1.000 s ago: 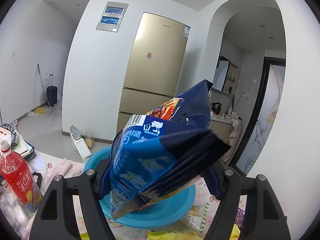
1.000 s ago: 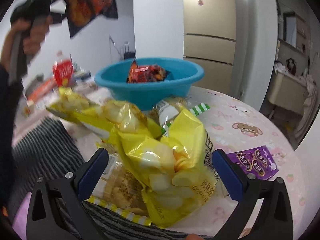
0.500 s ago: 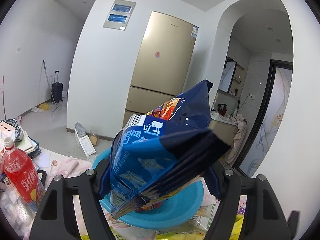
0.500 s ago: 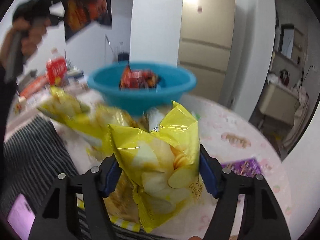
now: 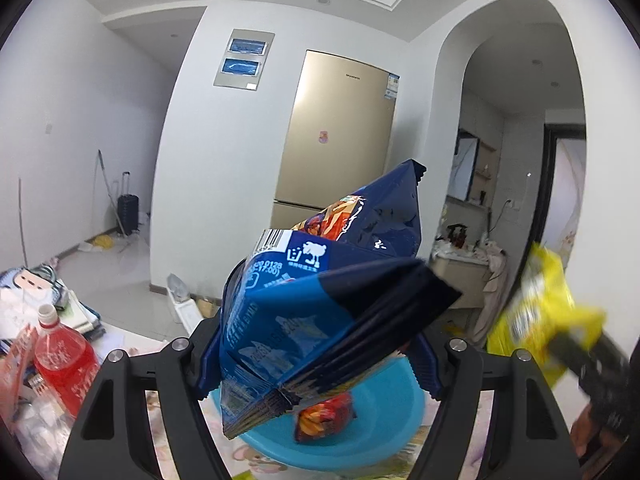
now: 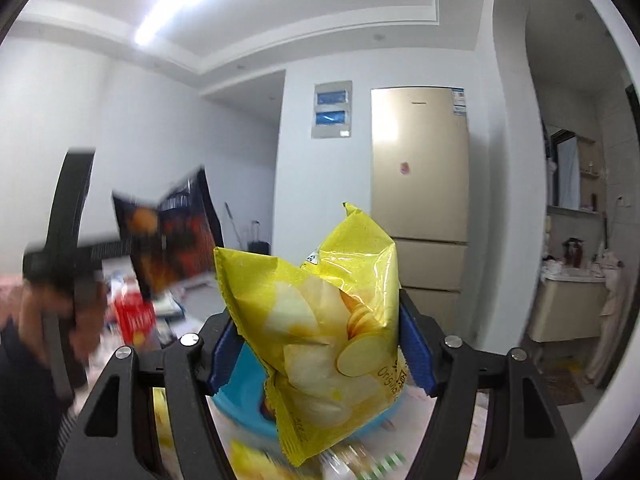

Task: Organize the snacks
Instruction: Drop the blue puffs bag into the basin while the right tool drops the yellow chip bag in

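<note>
My left gripper (image 5: 316,364) is shut on a dark blue snack bag (image 5: 320,304), held above a blue bowl (image 5: 360,436) that has a red-orange snack pack (image 5: 324,416) in it. My right gripper (image 6: 316,354) is shut on a yellow chip bag (image 6: 320,312), lifted over the same blue bowl (image 6: 244,392). In the left wrist view that yellow chip bag (image 5: 540,312) shows blurred at the right edge. The right wrist view shows the blue snack bag (image 6: 168,240) and the left gripper's handle in a person's hand (image 6: 60,312) at the left, blurred.
A red drink bottle (image 5: 60,356) and stacked books (image 5: 36,292) stand at the left of the table. More yellow snack packs (image 6: 256,460) lie on the patterned tablecloth below. A gold fridge (image 5: 340,136) stands against the far wall.
The right gripper closed on the yellow chip bag and lifted it off the table to above the bowl. The left gripper tilted up slightly, still holding the blue bag.
</note>
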